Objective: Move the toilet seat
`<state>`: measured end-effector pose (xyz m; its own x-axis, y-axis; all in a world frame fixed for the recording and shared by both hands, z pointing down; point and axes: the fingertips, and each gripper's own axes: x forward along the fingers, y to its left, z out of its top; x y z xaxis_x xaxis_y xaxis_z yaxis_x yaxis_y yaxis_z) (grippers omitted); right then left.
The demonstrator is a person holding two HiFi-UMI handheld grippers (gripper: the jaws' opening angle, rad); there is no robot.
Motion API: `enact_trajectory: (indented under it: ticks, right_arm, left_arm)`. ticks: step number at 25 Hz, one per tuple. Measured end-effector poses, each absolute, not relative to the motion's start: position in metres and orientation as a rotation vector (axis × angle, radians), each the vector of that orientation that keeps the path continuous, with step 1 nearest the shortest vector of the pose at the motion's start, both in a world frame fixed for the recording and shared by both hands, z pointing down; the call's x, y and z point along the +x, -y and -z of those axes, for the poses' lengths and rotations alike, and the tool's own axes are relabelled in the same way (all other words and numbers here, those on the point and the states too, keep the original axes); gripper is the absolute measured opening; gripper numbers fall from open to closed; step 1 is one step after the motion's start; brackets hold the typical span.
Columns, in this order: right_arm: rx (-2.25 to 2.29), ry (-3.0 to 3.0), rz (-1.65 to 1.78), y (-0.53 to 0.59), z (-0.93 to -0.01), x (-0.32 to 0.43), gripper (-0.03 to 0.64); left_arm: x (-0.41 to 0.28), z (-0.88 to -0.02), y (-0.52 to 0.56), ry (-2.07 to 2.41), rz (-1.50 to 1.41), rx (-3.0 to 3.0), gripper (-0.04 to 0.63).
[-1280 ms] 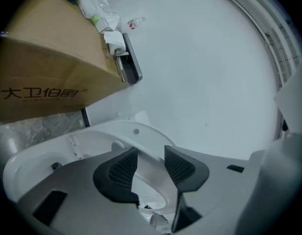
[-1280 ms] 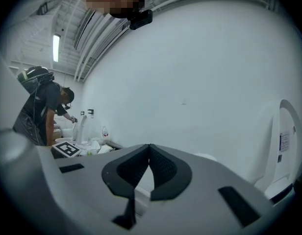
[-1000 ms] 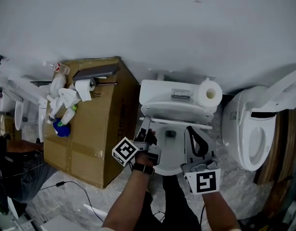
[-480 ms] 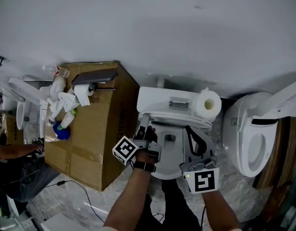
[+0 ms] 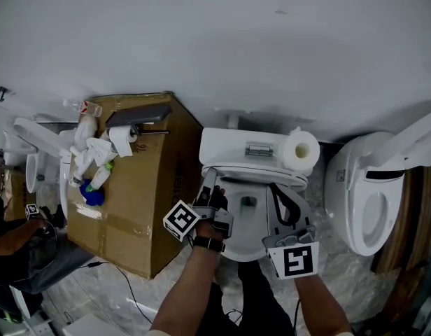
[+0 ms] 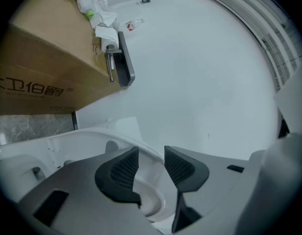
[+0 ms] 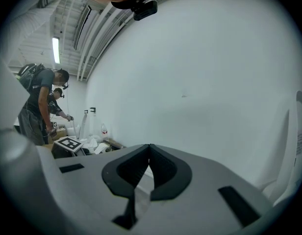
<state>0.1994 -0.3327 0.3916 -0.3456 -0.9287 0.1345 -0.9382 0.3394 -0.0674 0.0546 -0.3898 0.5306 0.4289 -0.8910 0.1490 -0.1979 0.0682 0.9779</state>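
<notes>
At the middle toilet, the left gripper (image 6: 151, 161) has its fingers on either side of the seat (image 5: 257, 173), at the seat's left rim. The gap between them is narrow and the white edge runs through it, so I judge they are clamped on it. The seat looks lifted off the bowl (image 5: 240, 244) and lies close under the tank (image 5: 233, 143). How steeply it stands I cannot tell. The right gripper (image 7: 149, 153) hangs over the bowl's right side, its fingers clenched together on nothing and aimed at the wall.

To do this well, keep the rim deep between the pads rather than at their tips, since glazed plastic is likely to slip. Let the wrist follow the hinge's arc. Pulling straight or sideways would twist the seat against its hinge. Keep the right gripper out of the seat's sweep. Mind the paper roll (image 5: 303, 152) on the tank, which a hard stop could knock off. Slow down near the end of the swing so the seat does not slam.
</notes>
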Motion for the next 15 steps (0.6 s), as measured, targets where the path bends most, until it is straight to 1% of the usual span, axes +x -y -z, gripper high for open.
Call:
enact_trajectory:
  ticks: [2, 6, 11, 15]
  right_arm:
    - [1.75, 2.509, -0.198, 0.33, -0.389, 0.198, 0.012]
    - [1.693, 2.488, -0.153, 0.317, -0.382, 0.194, 0.012]
    - [1.697, 2.51, -0.202, 0.295, -0.357, 0.183, 0.012]
    - [1.772, 2.501, -0.277, 0.269, -0.342, 0.181, 0.012]
  left_arm:
    - [0.056, -0.517, 0.392, 0.999, 0.726, 1.449, 0.172]
    - [0.066, -0.481, 0.388, 0.929, 0.679, 1.559, 0.169]
    - [0.081, -0.431, 0.344, 0.803, 0.65, 1.574, 0.075]
    - [0.081, -0.388, 0.308, 0.808, 0.437, 1.871, 0.04]
